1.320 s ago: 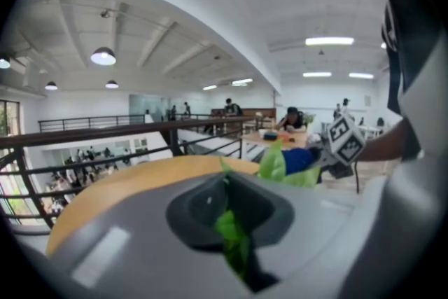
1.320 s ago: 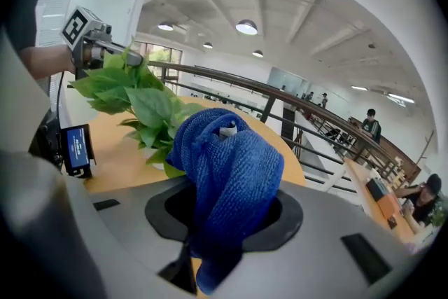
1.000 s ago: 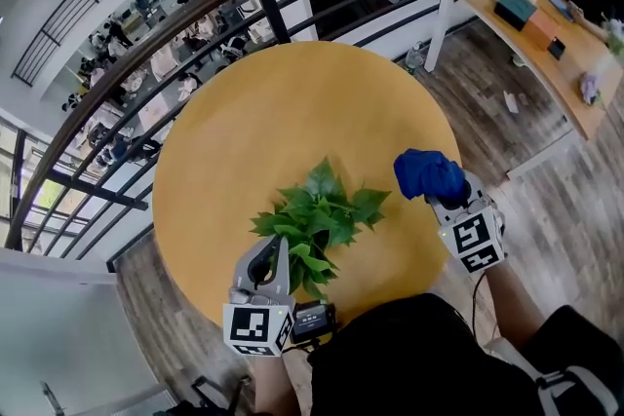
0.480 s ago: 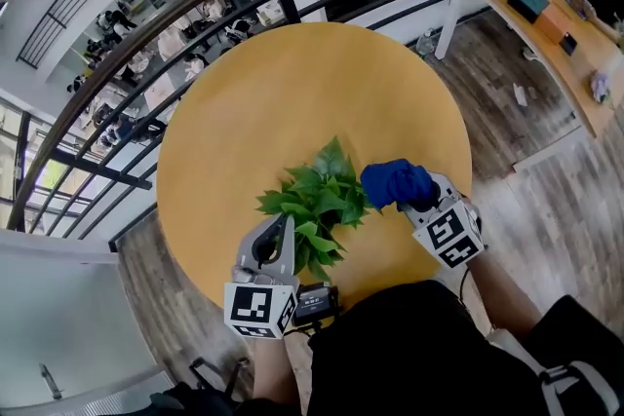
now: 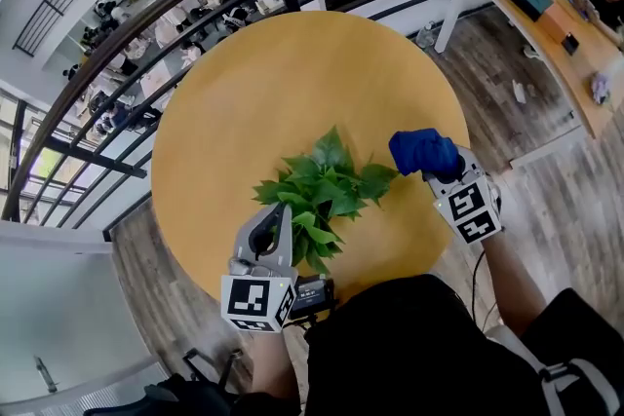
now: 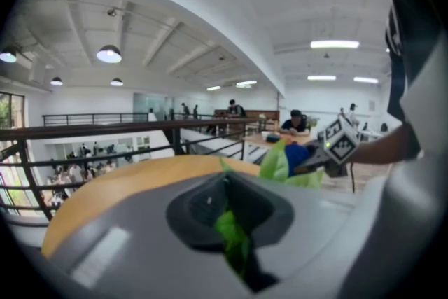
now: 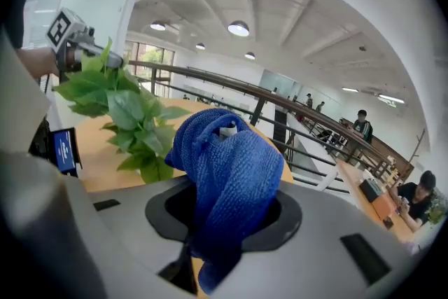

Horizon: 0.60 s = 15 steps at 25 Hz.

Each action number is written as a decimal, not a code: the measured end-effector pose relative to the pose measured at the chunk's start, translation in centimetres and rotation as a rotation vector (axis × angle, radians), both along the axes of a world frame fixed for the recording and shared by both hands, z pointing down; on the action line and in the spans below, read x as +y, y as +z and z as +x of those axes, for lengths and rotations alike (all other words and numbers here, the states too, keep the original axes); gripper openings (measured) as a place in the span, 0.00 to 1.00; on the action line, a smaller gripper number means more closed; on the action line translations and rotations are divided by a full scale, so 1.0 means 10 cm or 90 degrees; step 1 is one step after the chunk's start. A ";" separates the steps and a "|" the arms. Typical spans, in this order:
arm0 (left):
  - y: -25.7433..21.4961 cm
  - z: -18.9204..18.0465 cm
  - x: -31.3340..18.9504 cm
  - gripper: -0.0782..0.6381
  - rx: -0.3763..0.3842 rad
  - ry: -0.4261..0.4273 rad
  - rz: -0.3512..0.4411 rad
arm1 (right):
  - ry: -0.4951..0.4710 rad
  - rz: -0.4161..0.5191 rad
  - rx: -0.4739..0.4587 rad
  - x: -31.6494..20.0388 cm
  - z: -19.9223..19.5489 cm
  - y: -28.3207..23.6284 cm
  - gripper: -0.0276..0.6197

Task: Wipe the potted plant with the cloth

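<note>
Potted plant (image 5: 322, 195) toward near side of round yellow worktop (image 5: 253, 102), pot hidden under foliage. Left hand-held gripper (image 5: 277, 219) at plant's near side, clenched on one green leaf (image 6: 232, 240). Right hand-held gripper (image 5: 441, 174) grasping bunched blue cloth (image 5: 421, 152), held at right edge of foliage, just beside outermost leaves; contact not clear

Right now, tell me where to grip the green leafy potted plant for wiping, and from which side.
Probably best to grip a leaf at the near edge of the green leafy potted plant, coming from the person's side, as the left gripper does. The leaves hide the pot, and the right gripper with the blue cloth occupies the right side.
</note>
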<state>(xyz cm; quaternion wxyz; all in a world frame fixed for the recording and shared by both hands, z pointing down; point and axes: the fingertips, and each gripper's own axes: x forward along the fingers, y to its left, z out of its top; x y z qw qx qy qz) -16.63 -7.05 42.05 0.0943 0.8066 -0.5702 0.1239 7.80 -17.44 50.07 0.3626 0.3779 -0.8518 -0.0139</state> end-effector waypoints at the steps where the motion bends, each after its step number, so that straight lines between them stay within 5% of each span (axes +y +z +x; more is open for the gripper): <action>1: 0.00 0.00 0.00 0.11 0.001 -0.001 0.000 | -0.015 0.010 -0.024 0.02 -0.11 -0.15 0.27; 8: 0.01 0.01 -0.01 0.11 0.001 0.001 -0.004 | -0.162 0.028 -0.119 0.58 -0.84 -0.69 0.27; 15: 0.02 -0.01 -0.02 0.11 0.004 -0.005 -0.006 | -0.266 -0.094 0.041 1.25 -0.98 0.48 0.27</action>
